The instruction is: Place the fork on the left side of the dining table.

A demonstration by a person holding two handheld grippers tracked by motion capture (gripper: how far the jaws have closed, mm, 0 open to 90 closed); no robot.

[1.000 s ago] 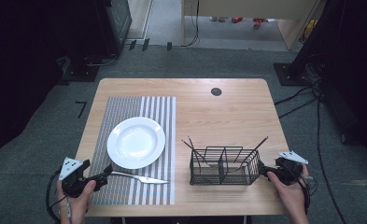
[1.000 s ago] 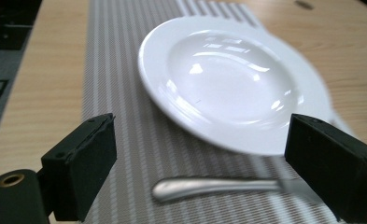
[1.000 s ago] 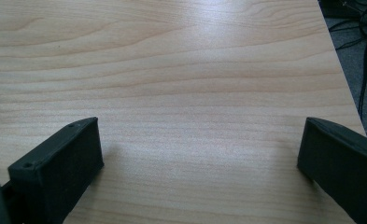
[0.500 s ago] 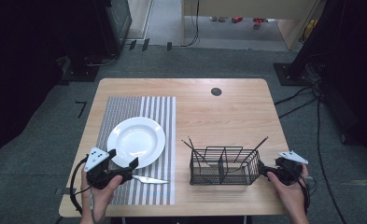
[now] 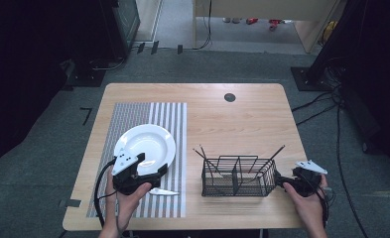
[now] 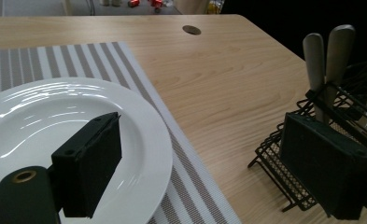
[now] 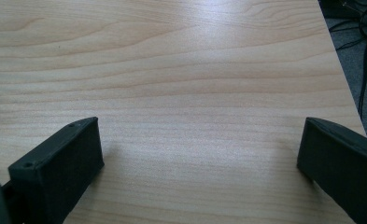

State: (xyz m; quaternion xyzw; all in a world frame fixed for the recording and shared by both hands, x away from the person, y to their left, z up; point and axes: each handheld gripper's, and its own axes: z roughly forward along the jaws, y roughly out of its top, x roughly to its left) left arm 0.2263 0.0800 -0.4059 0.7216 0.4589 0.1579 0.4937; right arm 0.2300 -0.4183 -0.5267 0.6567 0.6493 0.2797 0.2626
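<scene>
Left gripper (image 5: pixel 150 171) sat with jaws spread wide above the plate's near rim, holding nothing. Right gripper (image 5: pixel 287 181) also stood spread and empty, over bare table (image 5: pixel 232 119) just right of the basket (image 5: pixel 238 176). Knife (image 5: pixel 163 191) lay on the striped mat (image 5: pixel 150 111) at the near edge, beside the left hand (image 5: pixel 125 201). Plate (image 5: pixel 150 144) rested on the mat. Basket held utensil handles (image 6: pixel 328 51) and dark sticks (image 5: pixel 277 153). Farther off, a round hole (image 5: pixel 229 97) marked the table.
</scene>
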